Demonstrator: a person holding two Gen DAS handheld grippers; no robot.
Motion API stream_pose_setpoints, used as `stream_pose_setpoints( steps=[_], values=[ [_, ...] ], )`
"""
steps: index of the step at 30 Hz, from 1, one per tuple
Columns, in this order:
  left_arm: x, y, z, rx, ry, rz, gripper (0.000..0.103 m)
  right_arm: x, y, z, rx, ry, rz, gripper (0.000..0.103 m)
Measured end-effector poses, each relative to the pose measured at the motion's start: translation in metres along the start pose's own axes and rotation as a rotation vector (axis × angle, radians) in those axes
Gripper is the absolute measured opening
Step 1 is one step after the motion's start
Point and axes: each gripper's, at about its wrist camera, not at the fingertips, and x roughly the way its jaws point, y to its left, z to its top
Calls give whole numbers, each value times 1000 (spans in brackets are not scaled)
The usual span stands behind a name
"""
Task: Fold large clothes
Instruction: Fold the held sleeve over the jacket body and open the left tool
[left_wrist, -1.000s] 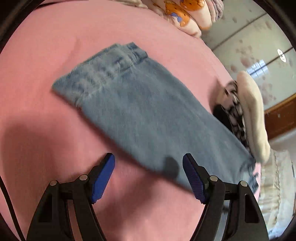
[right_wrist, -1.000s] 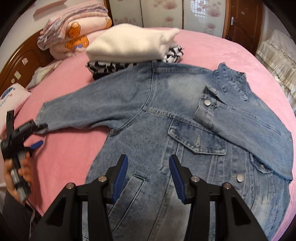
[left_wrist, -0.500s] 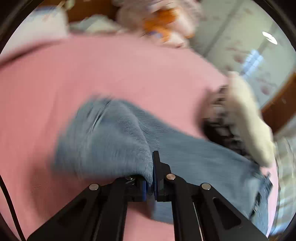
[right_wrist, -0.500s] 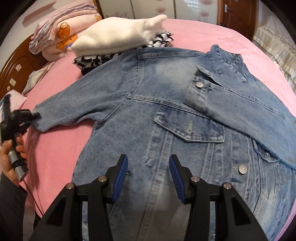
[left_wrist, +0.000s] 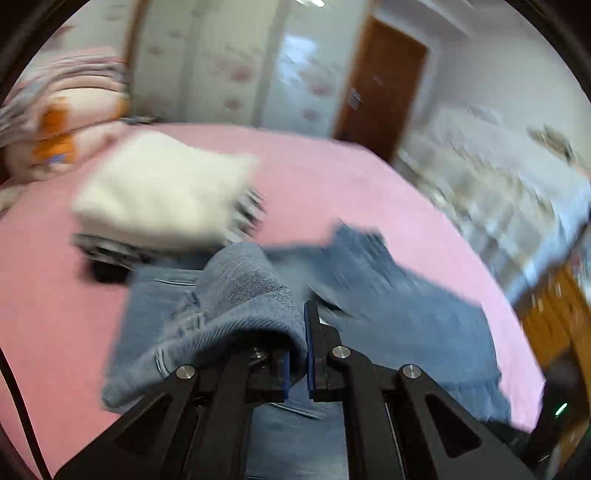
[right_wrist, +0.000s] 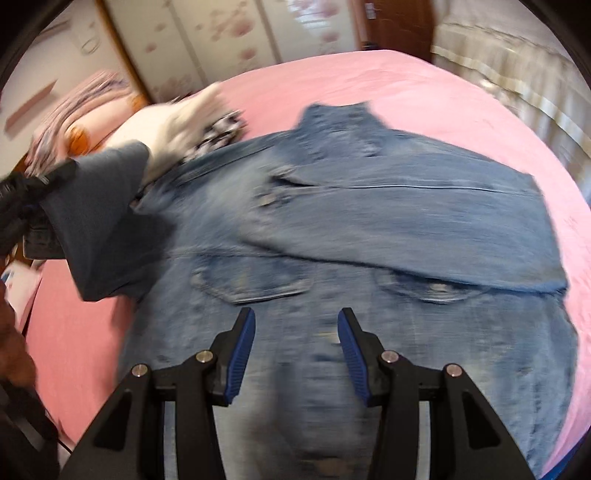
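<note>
My left claw (left_wrist: 306, 356) now clenched on denim jacket (right_wrist: 369, 236) sleeve cuff (left_wrist: 236, 295), swinging it across; right claw (right_wrist: 296, 352) released, hovering: second sleeve fold underway

Your left gripper (left_wrist: 306, 350) is clamped tight on cloth; your right gripper (right_wrist: 297, 354) hangs half-open, gripping nothing.

Left wrist view: set behind the left gripper (left_wrist: 306, 354), angled down across the pink bed (left_wrist: 332, 177) — door at upper right.
Right wrist view: set above the denim jacket (right_wrist: 369, 229), close, angled down toward the wardrobe at top.
Shared: jacket, bed, white folded pile (left_wrist: 162, 188) — seen upper left in both.
</note>
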Motion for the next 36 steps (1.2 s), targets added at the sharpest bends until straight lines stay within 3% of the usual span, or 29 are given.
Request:
stream_pose_setpoints(
  steps=[4, 6, 7, 12, 15, 19, 24, 29, 33, 36],
  values=[
    [73, -46, -46, 89, 206, 31, 16, -4, -48, -4, 79, 3, -46, 47],
    [93, -55, -72, 98, 302, 28, 47, -3, -67, -8, 114, 14, -58, 47],
    [95, -55, -85, 104, 336, 30, 55, -2, -75, -10, 131, 19, -62, 47],
    [78, -50, -108, 87, 372, -49, 77, 4, -90, -15, 144, 44, -30, 47],
    [55, -36, -109, 36, 381, -107, 78, 6, -83, -12, 121, 42, -1, 47],
    [18, -11, -108, -23, 362, -120, 78, 3, -56, -3, 46, 16, 50, 47],
    [-24, 40, -105, -128, 286, -40, 79, -3, -1, 8, -134, -13, 134, 47],
    [-44, 85, -109, -216, 261, 65, 79, 4, 71, -2, -422, -29, 191, 47],
    [-46, 110, -118, -270, 263, 110, 79, 19, 107, -18, -615, -4, 187, 47],
    [-46, 123, -126, -305, 267, 123, 79, 32, 125, -32, -746, 20, 132, 47]
  ],
)
